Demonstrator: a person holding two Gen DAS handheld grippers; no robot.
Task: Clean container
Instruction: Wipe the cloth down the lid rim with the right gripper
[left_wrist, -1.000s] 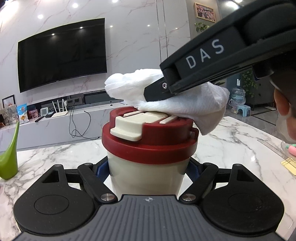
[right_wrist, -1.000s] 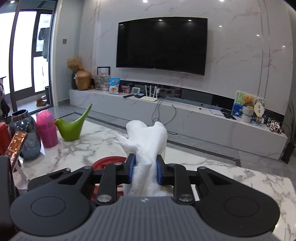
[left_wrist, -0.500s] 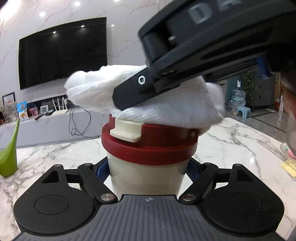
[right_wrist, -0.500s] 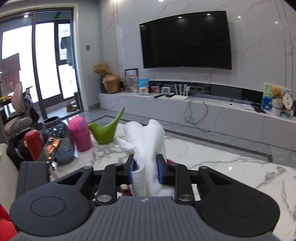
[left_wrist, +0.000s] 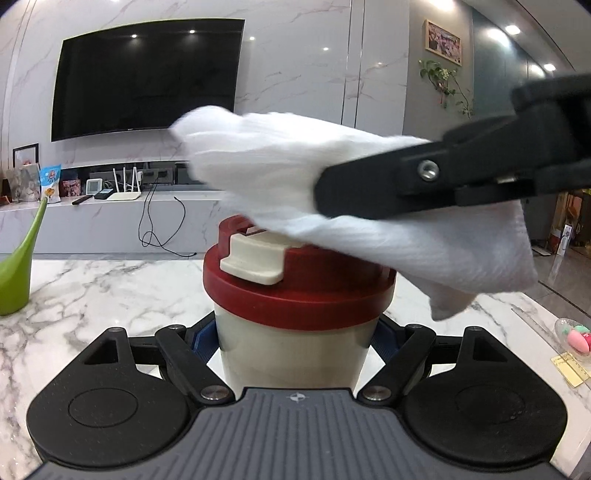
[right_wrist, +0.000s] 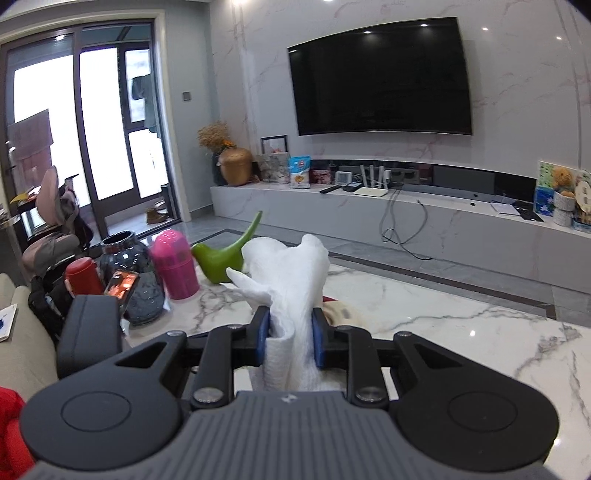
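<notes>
In the left wrist view, the left gripper (left_wrist: 293, 338) is clamped on a cream container (left_wrist: 291, 350). The container stands upright in the middle of the frame, on the white marble table (left_wrist: 110, 288). One blue pad presses on each side of it. It has a dark red lid (left_wrist: 299, 291) with a cream flip tab (left_wrist: 255, 260) on top.

The right gripper (left_wrist: 332, 192) comes in from the right side of that frame. It is closed tight on a white paper towel (left_wrist: 280, 173). The towel lies over the right part of the lid and hangs down past the lid's right edge. The tab and the left part of the lid stay bare.

In the right wrist view, the towel (right_wrist: 291, 280) sticks up between the blue pads (right_wrist: 263, 334), in the middle of the frame. A bit of the red lid peeks out just to the right of it.

A green watering can (right_wrist: 221, 260) with a long spout sits on the table at the middle left of that view. Beside it, more to the left, are a pink bottle (right_wrist: 173, 264) and a dark glass vase (right_wrist: 131, 280). A big black TV (right_wrist: 380, 77) hangs on the marble wall at the upper right.
</notes>
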